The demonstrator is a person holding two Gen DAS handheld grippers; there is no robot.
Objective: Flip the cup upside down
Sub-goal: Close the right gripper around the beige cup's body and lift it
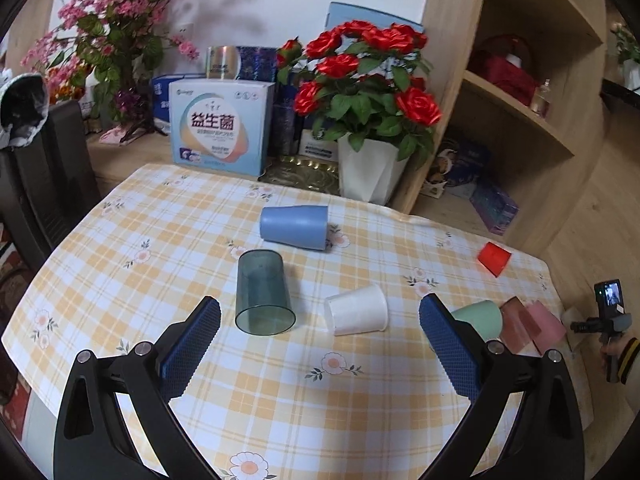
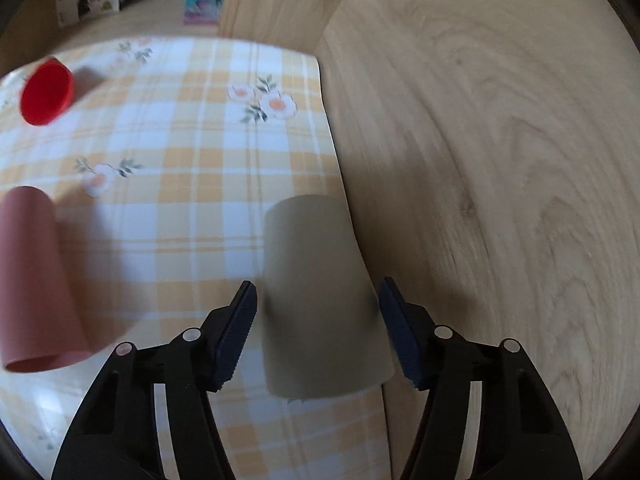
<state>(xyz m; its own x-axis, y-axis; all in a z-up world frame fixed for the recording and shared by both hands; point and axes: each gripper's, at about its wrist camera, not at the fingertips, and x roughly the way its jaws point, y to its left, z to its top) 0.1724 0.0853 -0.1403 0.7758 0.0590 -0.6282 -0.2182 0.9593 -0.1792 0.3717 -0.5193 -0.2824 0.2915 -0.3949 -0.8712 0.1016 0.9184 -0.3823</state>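
Observation:
Several cups lie on their sides on the checked tablecloth (image 1: 280,380). In the left wrist view: a clear teal cup (image 1: 262,294), a blue cup (image 1: 294,226), a white cup (image 1: 356,310), a mint cup (image 1: 480,318), a pink cup (image 1: 532,326) and a red cup (image 1: 494,258). My left gripper (image 1: 320,328) is open above the table, the teal and white cups just beyond its fingers. In the right wrist view my right gripper (image 2: 318,316) is open, its blue pads either side of a beige cup (image 2: 320,292) lying at the table's right edge, not visibly clamped. A pink cup (image 2: 36,276) and a red cup (image 2: 46,92) lie left.
A white pot of red roses (image 1: 368,172), a boxed product (image 1: 222,128) and pink flowers (image 1: 120,20) stand behind the table. A wooden shelf unit (image 1: 520,100) rises at the right. The table edge (image 2: 340,168) drops to a wooden floor (image 2: 500,160). The right gripper shows at the far right (image 1: 608,320).

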